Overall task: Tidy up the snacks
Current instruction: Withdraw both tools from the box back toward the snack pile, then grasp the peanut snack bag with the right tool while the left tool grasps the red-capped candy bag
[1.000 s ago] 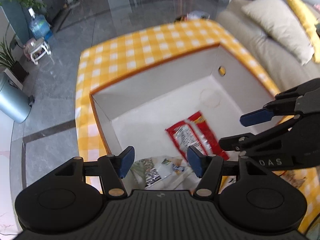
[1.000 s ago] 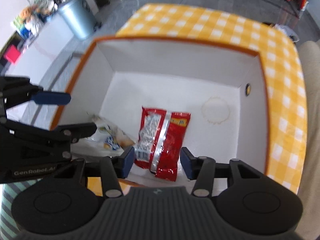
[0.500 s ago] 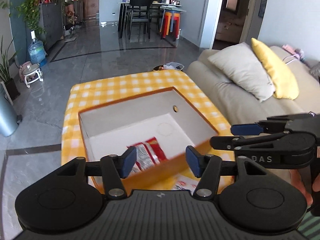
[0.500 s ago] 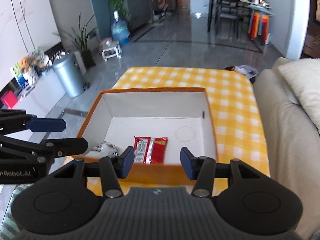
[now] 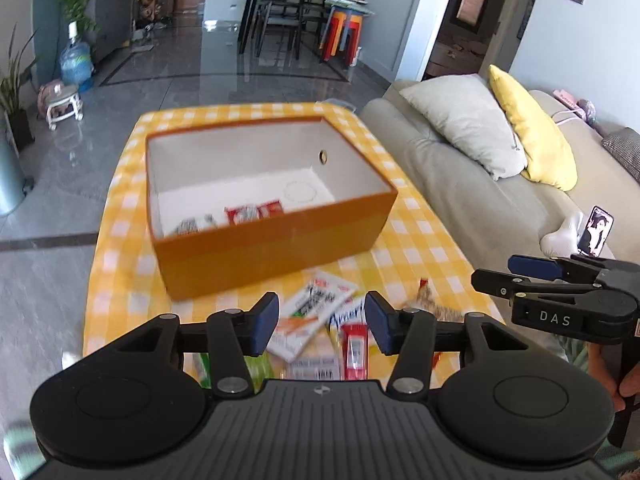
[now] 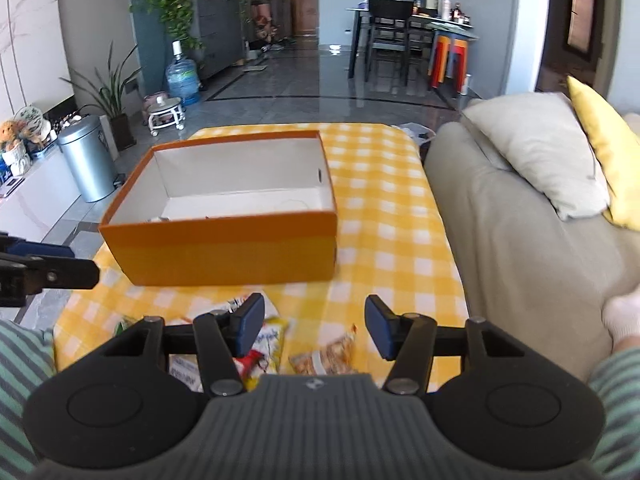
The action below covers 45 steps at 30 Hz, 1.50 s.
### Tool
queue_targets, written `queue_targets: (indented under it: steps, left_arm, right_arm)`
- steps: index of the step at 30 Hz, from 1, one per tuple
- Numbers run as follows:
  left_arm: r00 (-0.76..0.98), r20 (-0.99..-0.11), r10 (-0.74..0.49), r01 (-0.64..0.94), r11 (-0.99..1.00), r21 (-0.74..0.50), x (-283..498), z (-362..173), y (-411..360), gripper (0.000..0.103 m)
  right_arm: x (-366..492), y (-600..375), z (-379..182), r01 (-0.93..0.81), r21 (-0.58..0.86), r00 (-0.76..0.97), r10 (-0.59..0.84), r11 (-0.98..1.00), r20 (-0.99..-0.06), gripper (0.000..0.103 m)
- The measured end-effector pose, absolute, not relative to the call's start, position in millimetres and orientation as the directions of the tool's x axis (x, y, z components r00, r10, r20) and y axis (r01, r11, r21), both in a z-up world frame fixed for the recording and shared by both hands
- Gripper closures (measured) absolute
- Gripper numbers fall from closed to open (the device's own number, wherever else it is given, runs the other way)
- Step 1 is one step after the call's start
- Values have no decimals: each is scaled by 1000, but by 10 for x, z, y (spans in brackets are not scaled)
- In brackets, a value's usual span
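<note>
left wrist view: the left gripper hangs over loose snack packets on a yellow checked tablecloth; its jaws have just been closing, yet stand apart with nothing clamped. behind them sits an orange box holding a red packet.

right wrist view: the right gripper is parted and empty, its jaws just opening, above a crinkled orange packet near the box.

one orange box, two packets inside
</note>
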<state>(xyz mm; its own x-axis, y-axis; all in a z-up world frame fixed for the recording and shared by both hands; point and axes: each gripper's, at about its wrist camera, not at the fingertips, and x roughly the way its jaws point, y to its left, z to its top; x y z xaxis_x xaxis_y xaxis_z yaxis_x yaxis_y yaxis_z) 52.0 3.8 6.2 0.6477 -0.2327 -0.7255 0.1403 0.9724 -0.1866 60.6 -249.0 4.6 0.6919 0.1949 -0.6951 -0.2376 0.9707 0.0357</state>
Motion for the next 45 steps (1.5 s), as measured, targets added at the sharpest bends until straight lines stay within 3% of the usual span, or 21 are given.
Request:
queue_targets:
  steps: [4,6,14,26,39,45]
  left_arm:
    - [604,-766,-219,113,975,-190,384,-117,53,40]
    - [577,-787,-217,100,975,-196,328,-234,53,40]
    - [504,-839,-205,99,979,-180,310,-606,-60,41]
    - [476,-869,-136,134,988,-82,541,-827,-222,41]
    - [448,-887,-114,142,988,-55,612,-964,-220,61]
    - [434,-895,-109,137,989,-54,625,-1023,-187,64]
  right_arm:
    - [465,-2585,-132,-217,46,685,186,975,-705,45]
    - [440,-2589,-236,-221,46,664,185,974,-724,38]
    - [419,-2462,-680,-278,-8,585,162,961,-795,38]
    - [586,-2296,-842,-356,-200,644,84,913,-760,38]
    - [771,-2163,-1202,-399,-293,602,7,869,-798,43]
    - [834,-2159,-1312,-382,-325,598,-37,865,-801,47]
